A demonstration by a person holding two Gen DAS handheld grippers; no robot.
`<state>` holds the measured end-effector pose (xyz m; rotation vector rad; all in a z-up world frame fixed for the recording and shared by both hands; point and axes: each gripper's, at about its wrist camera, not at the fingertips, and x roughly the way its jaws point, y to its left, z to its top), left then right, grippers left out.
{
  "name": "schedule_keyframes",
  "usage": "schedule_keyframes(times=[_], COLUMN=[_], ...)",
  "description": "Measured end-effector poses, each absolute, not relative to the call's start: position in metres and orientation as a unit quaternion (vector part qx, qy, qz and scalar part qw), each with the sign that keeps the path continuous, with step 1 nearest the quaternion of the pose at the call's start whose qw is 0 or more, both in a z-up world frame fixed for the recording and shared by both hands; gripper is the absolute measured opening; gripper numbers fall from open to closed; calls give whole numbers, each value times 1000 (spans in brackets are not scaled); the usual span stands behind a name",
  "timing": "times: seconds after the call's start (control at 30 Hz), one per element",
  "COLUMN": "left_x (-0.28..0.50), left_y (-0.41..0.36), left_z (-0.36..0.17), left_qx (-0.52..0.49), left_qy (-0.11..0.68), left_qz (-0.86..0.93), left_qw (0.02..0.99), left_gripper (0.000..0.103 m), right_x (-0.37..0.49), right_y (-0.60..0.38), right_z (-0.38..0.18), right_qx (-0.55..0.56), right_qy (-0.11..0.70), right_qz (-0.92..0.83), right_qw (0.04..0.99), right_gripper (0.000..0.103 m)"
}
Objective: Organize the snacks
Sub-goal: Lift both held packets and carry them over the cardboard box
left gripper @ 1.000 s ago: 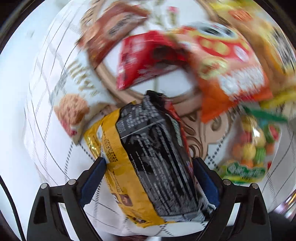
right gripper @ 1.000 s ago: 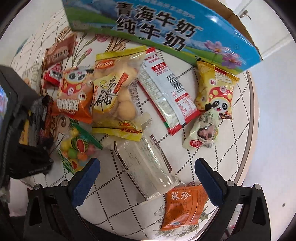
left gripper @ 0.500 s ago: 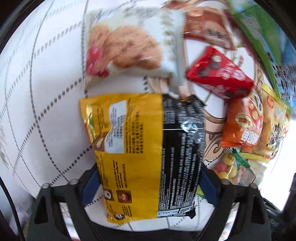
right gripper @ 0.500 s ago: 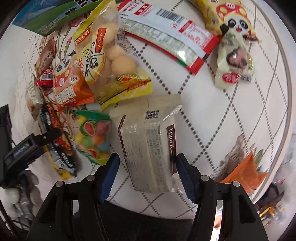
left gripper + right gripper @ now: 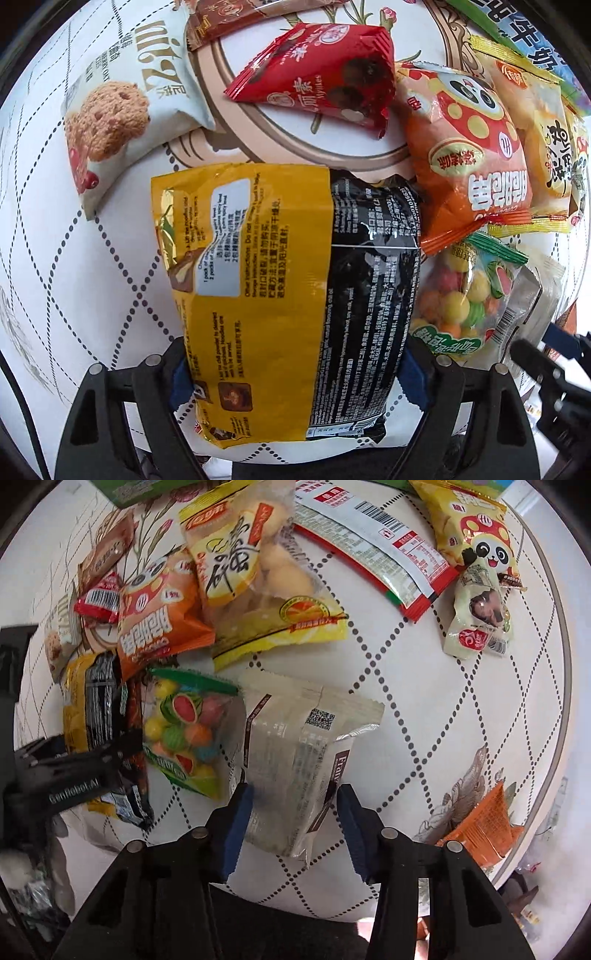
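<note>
Left claw (image 5: 295, 373) pinches the yellow-and-black noodle pack (image 5: 288, 295) across its near end, blue pads pressed on both edges. Right claw (image 5: 291, 819) has closed to a narrow gap on the pale biscuit pouch (image 5: 299, 760) — pads against its sides, as best I can judge. Both packs lie low over the bench (image 5: 461, 709), among the loose snacks.

Doing it well, my judgement: I'd keep each squeeze moderate, since these are crushable contents in slick film, and lift clear before swinging. The noodle pack's far corner sits right against the orange panda bag (image 5: 465, 162), and the pouch lies beside the fruit-candy bag (image 5: 184, 734) — dragging would carry the neighbours along. One arm at a time; the claws are near each other.

Left view alone shows the cookie packet (image 5: 122, 96) and red chocolate sachet (image 5: 325, 74) clearly. Right view alone shows the far half: red-edged flat packet (image 5: 376, 550), yellow panda bag (image 5: 476, 528), small cream packet (image 5: 480, 620), an orange sachet (image 5: 484, 819) at the bench rim. It also catches the left claw from the side.
</note>
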<state>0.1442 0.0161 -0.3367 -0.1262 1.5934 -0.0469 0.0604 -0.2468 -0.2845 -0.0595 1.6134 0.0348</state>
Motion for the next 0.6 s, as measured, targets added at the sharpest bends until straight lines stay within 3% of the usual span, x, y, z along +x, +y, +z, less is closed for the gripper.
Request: schedule_keyframes(times=[0.03,0.1,0.17,0.27,0.33,0.6], left_x=[139,133,144,151,150,170], left_y=[21,32,24,4,-4,-47], left_z=[-329,-339,-349,-358,-362,-373], left_qx=[-53,-40,-28,-19,-13,-10], left_qy=[715,715,716,716,717,721], left_qz=[-21,-23,-25,-28,-31,-37], left_qw=[697,698,697,697,697,692], left_gripper=[88,90,91,91,92,96], right_x=[58,57,53,60,62,56], right_y=[-246,-247,-254,-253,-250,-219], right_z=[-283,-282,-285,-290,-291,-303], right_qx=[-35,-16,14,24,13,-25], right_qy=[720,719,720,713,711,709], right_qz=[13,6,-5,-22,-21,-41], right_qw=[693,695,694,700,703,704], right_gripper=[51,63,68,68,59,62])
